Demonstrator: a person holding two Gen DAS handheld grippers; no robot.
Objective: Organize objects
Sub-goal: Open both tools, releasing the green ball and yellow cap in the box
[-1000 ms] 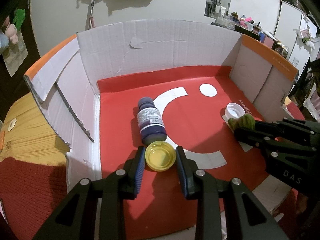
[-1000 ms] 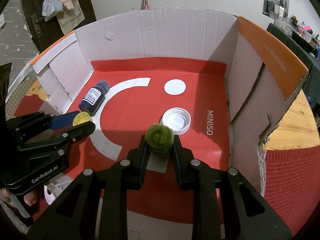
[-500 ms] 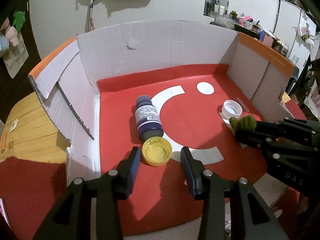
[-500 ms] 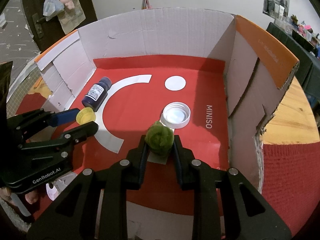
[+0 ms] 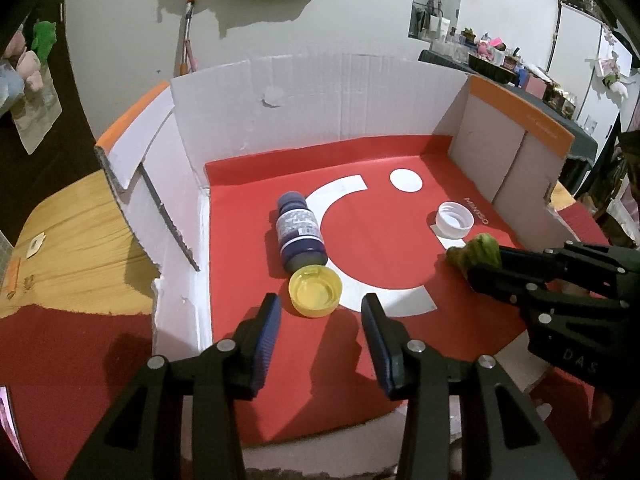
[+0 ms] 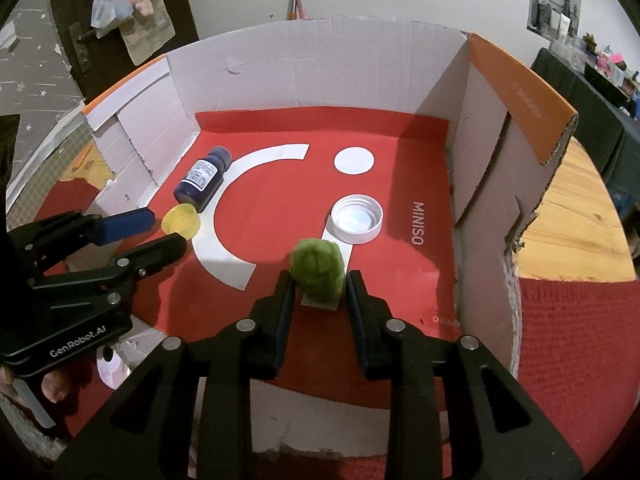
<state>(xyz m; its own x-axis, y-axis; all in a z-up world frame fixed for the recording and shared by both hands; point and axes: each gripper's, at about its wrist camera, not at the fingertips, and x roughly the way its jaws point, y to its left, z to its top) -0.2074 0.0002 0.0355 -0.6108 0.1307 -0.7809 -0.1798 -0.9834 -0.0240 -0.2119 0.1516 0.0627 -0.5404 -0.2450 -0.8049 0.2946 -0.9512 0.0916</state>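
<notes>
Where red box floor [image 6: 400, 184] reads MINISO, left gripper [image 6: 160, 228] marked GenRobot.AI

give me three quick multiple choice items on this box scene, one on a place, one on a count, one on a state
1. The round yellow plastic cap lies
A. against the dark blue bottle's base
B. on the white cap
C. outside the box

2. Loose caps on the red cardboard box floor:
A. one
B. two
C. four

3. The left gripper jaws are
A. clamped on the yellow cap
B. open, holding nothing
C. gripping the bottle

Answers: 1 A, cap touches the bottle's base; 2 B, yellow cap plus round white plastic cap; 3 B, both jaws stand short of the yellow cap.
</notes>
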